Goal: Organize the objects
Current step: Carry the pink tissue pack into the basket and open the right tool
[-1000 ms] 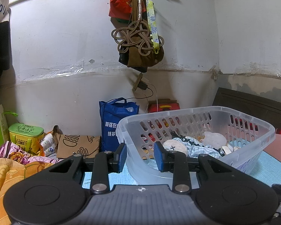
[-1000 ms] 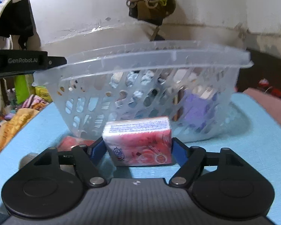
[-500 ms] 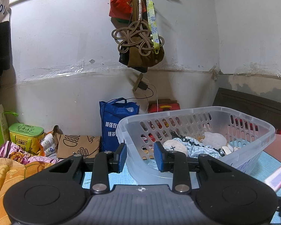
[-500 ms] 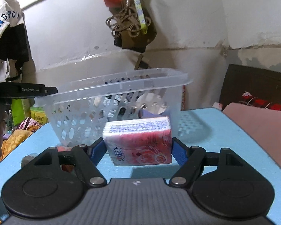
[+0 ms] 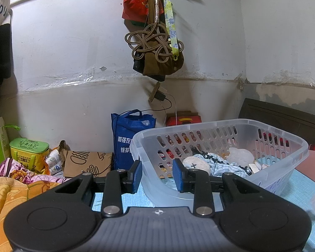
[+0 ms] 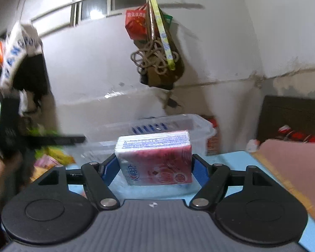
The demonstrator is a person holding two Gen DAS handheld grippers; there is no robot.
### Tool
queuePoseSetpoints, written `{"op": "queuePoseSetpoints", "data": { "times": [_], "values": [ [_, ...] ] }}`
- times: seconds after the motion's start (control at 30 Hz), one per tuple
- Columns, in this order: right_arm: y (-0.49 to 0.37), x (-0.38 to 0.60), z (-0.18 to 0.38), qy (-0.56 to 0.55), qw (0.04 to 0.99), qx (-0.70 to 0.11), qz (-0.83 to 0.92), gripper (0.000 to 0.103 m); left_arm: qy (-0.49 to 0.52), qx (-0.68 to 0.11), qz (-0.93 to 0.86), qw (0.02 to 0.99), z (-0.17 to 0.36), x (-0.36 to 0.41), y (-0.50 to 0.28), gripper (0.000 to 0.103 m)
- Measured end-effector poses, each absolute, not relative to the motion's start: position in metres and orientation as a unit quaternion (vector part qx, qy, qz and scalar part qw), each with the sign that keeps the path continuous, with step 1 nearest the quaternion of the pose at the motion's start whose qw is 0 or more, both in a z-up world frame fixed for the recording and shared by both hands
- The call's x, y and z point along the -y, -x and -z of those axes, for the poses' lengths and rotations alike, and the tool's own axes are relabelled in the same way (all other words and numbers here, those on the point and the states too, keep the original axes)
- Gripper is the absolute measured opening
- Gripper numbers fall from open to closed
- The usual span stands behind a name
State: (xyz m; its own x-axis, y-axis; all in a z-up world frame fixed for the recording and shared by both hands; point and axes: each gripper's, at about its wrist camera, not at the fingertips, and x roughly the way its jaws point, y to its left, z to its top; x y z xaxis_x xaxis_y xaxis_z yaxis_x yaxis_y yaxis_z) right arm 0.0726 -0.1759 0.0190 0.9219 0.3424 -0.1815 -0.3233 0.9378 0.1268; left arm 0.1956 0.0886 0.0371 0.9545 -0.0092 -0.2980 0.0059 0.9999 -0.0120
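The right gripper (image 6: 155, 169) has its jaws closed on a red tissue pack (image 6: 156, 157), held above the blue counter (image 6: 226, 157). Behind the pack, toward 12 o'clock, stands the clear basket (image 6: 197, 126). The left gripper (image 5: 156, 175) has its jaws a little apart around the basket's near corner (image 5: 143, 147), but I cannot tell if the pads press it. Clothes (image 5: 226, 164) lie inside.

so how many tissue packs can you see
1: the tissue pack is clamped in the right gripper, held in front of the basket. More could be hidden under the clothes inside the basket; the frames don't show that.
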Motion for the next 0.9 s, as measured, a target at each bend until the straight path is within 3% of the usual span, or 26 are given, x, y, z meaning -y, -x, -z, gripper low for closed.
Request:
{"op": "queuePoseSetpoints", "data": {
  "times": [0.17, 0.47, 0.57, 0.6, 0.63, 0.9],
  "values": [
    [-0.106, 0.166, -0.07, -0.03, 0.982, -0.056, -0.177, 0.076, 0.006, -0.151, 0.004, 0.989, -0.037, -0.088, -0.196, 0.035],
    [-0.204, 0.121, -0.074, 0.02, 0.972, -0.171, -0.16, 0.076, 0.006, -0.15, 0.004, 0.989, -0.037, -0.088, -0.195, 0.035],
    [-0.213, 0.12, -0.07, 0.021, 0.97, -0.173, -0.171, 0.082, 0.007, -0.149, 0.006, 0.989, -0.037, -0.088, -0.194, 0.036],
    [-0.211, 0.123, -0.069, 0.019, 0.973, -0.158, -0.166, 0.098, 0.007, -0.149, 0.006, 0.989, -0.037, -0.088, -0.194, 0.036],
    [-0.203, 0.126, -0.07, 0.017, 0.979, -0.14, -0.15, 0.103, 0.007, -0.149, 0.006, 0.989, -0.037, -0.088, -0.193, 0.036],
    [-0.164, 0.146, -0.071, -0.01, 0.986, -0.099, -0.133, 0.103, 0.008, -0.149, 0.006, 0.989, -0.038, -0.087, -0.193, 0.036]
  ]
}}
